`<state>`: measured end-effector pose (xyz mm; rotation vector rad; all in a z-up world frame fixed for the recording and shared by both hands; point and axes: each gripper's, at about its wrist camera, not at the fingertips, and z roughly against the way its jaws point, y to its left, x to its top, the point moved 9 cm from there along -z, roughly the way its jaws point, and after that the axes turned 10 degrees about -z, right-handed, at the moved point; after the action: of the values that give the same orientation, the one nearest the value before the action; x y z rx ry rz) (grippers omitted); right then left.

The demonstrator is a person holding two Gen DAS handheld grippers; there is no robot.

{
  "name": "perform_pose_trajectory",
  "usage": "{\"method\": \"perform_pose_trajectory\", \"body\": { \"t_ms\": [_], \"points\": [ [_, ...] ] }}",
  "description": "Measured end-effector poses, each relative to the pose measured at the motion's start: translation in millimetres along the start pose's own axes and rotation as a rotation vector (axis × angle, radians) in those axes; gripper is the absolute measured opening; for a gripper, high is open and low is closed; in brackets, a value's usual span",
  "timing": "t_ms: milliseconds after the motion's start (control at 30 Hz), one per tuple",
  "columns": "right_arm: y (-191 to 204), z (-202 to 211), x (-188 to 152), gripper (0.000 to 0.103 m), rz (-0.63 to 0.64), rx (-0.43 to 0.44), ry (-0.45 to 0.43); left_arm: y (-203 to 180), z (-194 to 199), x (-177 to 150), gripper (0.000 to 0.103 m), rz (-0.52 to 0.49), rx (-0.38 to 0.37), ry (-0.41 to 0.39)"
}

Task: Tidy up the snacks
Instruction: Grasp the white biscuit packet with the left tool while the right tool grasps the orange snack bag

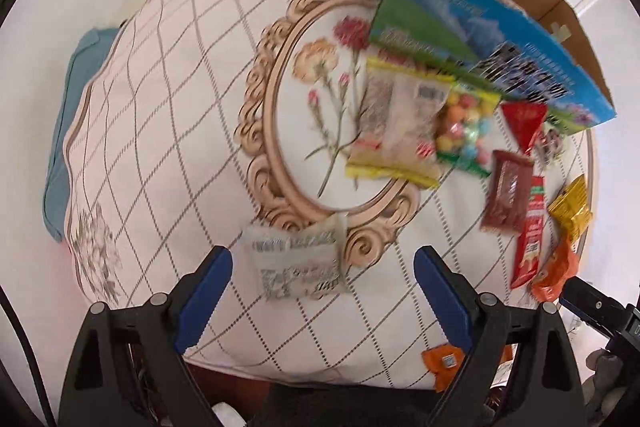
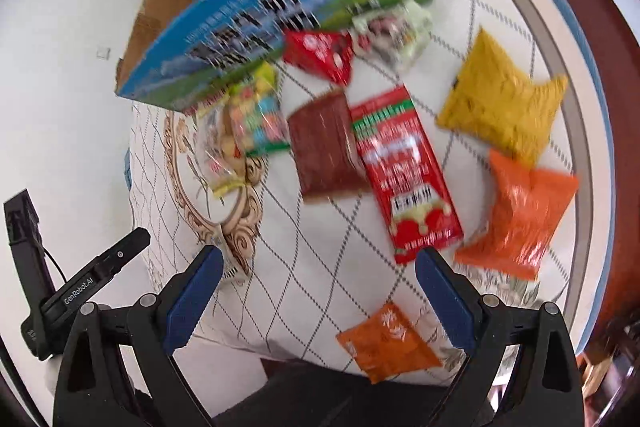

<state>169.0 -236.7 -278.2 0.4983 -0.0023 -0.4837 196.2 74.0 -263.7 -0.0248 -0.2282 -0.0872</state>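
Both my grippers, left [image 1: 323, 283] and right [image 2: 318, 285], hang open and empty; gathering stage, I judge: next, close left on the near white packet [image 1: 298, 263], then carry to the far box [image 1: 496, 39].

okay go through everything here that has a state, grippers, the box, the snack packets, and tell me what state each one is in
left gripper: open, empty, above the white packet.
right gripper: open, empty.
cardboard box: open, snacks already inside.
white packet: sealed, flat on the tablecloth, apart from the rest.
red sachet: sealed, flat, beside the brown packet.
brown packet: sealed, flat.
yellow bag: sealed, puffed.
orange bag: sealed, puffed.
small orange packet: sealed, at the table edge.
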Motion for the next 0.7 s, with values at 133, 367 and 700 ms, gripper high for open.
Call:
{"method": "perform_pose_trajectory", "body": {
  "t_ms": [133, 367, 700],
  "points": [
    [-37, -17, -30, 0.099, -0.092, -0.029, 0.056, 25, -31, -35, 0.093, 0.029, 0.017, 0.090],
    [-72, -47, -77, 0.099, -0.201, -0.059, 0.157, 25, -47, -49, 0.093, -0.057, 0.051, 0.090],
    [-50, -111, -91, 0.070, -0.030, -0.239, 0.168, -20, -86, -53, 0.093, -0.731, 0.281, 0.104]
  ]
}}
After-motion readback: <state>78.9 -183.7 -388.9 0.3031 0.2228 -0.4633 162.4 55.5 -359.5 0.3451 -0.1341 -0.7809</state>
